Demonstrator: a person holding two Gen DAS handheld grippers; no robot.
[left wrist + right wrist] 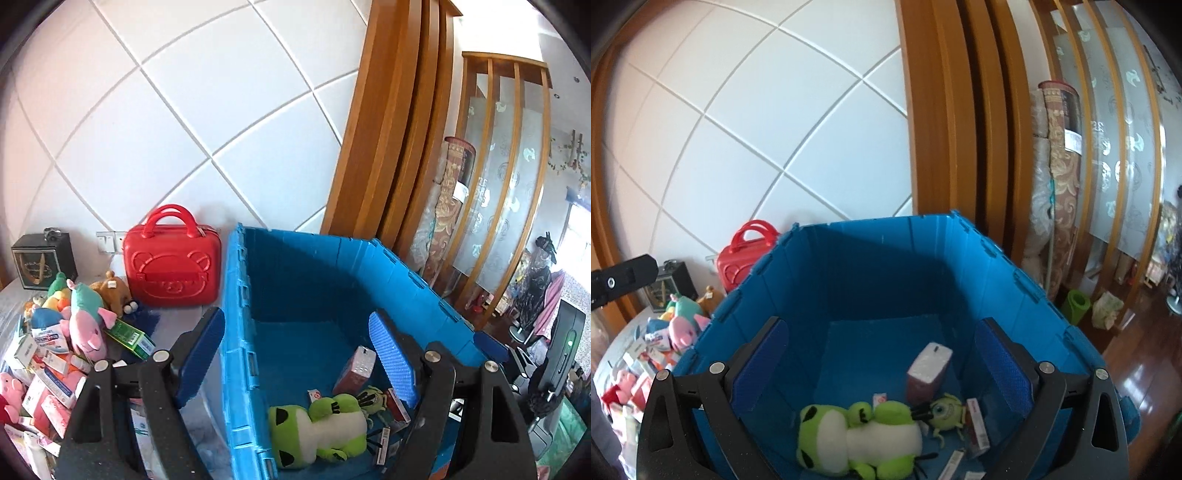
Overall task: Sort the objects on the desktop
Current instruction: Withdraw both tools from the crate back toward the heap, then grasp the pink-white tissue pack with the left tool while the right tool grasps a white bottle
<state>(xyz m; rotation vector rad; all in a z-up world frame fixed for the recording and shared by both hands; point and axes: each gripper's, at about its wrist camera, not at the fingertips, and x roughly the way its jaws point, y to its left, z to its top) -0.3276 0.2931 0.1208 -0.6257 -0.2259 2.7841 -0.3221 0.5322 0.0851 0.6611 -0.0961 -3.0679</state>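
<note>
Both my sets of fingers are hanging wide apart and holding nothing over the blue crate (886,273).

My right fingers (882,369) are standing spread as wide as they go above the crate's inside, with only air between the pads. My left fingers (295,354) are hovering open too, straddling the crate's left wall, one pad outside it and one inside. On the crate's floor a green frog plush (857,439) is lying on its side, a small one-eyed green plush (945,410) touching it, a pink-and-white box (929,369) standing just behind them, and flat packets near the near corner. Left of the crate, on the desk (173,317), a heap of plush toys and boxes (62,339) is waiting, with a red case (171,266) leaning against the wall behind it.
</note>
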